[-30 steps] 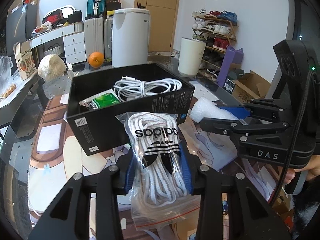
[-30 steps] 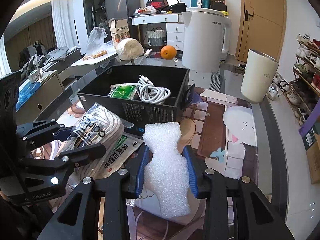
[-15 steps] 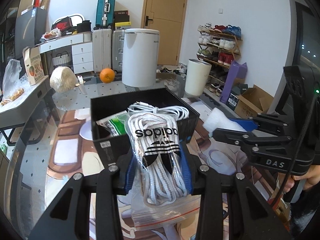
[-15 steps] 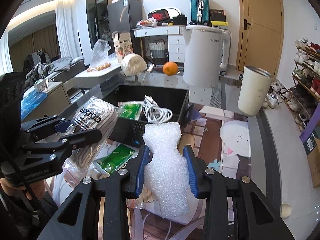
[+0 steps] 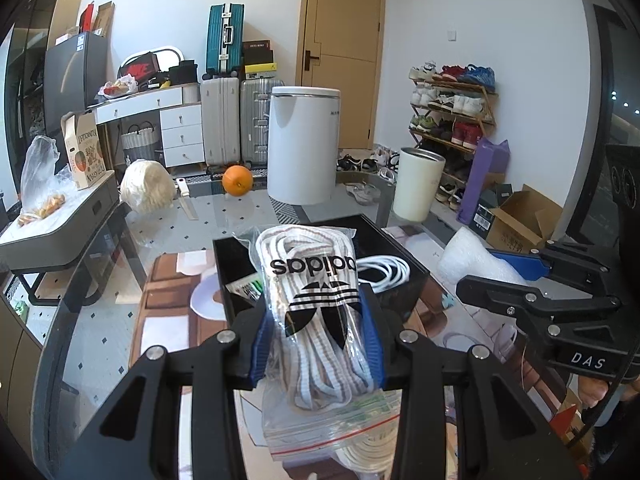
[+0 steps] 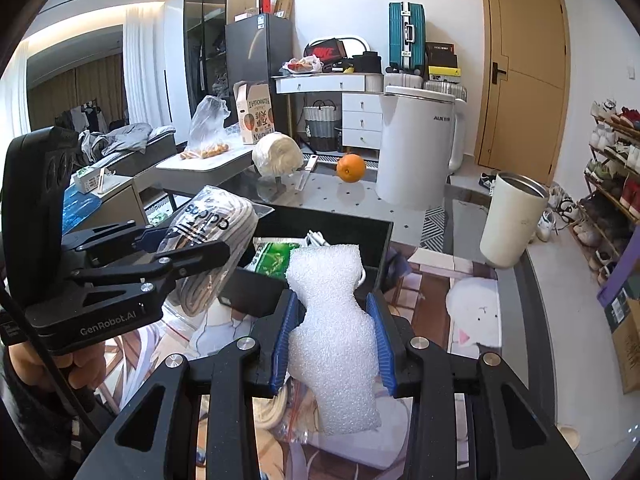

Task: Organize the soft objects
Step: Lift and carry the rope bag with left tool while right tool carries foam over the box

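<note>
My left gripper (image 5: 316, 340) is shut on a clear zip bag of white Adidas shoelaces (image 5: 316, 312) and holds it raised in front of the black box (image 5: 394, 242). The bag also shows in the right wrist view (image 6: 208, 240), with the left gripper (image 6: 188, 244) around it. My right gripper (image 6: 332, 344) is shut on a white foam sheet (image 6: 332, 332), lifted above the table near the box (image 6: 340, 228). The foam (image 5: 468, 260) and right gripper (image 5: 500, 276) show at the right of the left wrist view. A white cable (image 5: 384, 272) and green packet (image 6: 276, 254) lie in the box.
A white bin (image 5: 302, 142), an orange (image 5: 237, 179), a cream cup (image 5: 418, 184) and a white bundle (image 5: 146, 190) stand on the glass table's far side. Another zip bag with cord (image 6: 280, 408) lies under the right gripper. A shoe rack (image 5: 452, 108) stands at right.
Both grippers have risen with their loads. The box now sits lower and smaller in both views, and more of the room shows behind it.
</note>
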A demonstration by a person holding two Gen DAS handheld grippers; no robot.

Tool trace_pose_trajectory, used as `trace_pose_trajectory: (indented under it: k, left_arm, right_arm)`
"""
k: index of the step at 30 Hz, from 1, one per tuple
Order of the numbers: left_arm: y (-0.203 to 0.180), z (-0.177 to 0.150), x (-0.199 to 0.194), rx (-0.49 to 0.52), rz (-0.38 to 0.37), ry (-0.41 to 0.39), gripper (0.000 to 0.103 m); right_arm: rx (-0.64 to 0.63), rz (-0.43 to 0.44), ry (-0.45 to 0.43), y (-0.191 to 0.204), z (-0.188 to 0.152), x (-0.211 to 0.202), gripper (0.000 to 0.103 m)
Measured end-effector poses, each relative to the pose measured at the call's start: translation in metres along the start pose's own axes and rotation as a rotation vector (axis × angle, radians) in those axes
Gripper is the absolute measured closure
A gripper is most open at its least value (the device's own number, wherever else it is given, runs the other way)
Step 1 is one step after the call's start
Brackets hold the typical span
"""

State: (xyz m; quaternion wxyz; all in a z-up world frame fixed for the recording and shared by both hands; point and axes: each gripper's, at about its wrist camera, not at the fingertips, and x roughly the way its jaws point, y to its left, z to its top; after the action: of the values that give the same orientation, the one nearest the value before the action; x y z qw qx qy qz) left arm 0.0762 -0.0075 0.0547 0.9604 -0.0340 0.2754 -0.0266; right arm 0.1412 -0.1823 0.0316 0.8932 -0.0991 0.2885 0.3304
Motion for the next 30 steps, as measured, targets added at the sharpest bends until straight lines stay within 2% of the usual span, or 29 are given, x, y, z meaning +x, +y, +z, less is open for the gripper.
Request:
trace_pose_trajectory:
  k: [7, 10, 19, 25, 30]
  left_arm:
    - [0.017, 0.006, 0.005, -0.018, 0.023, -0.001, 0.065]
    - [0.024, 0.01, 0.008, -0.045, 0.006, -0.004, 0.065]
    - [0.027, 0.019, 0.028, -0.044, 0.013, -0.001, 0.065]
    - [0.025, 0.024, 0.045, -0.022, -0.001, 0.021, 0.065]
    - [0.027, 0.022, 0.062, -0.018, -0.022, 0.073, 0.065]
  right_arm:
    - [-0.019, 0.024, 0.007, 0.0, 0.02, 0.019, 0.067]
    - [-0.026, 0.041, 0.005, -0.001, 0.029, 0.029, 0.067]
    - [-0.063, 0.06, 0.01, -0.008, 0.054, 0.07, 0.067]
    - [-0.086, 0.04, 0.067, -0.013, 0.058, 0.1, 0.067]
    - [-0.094, 0.032, 0.115, -0.017, 0.059, 0.117, 0.067]
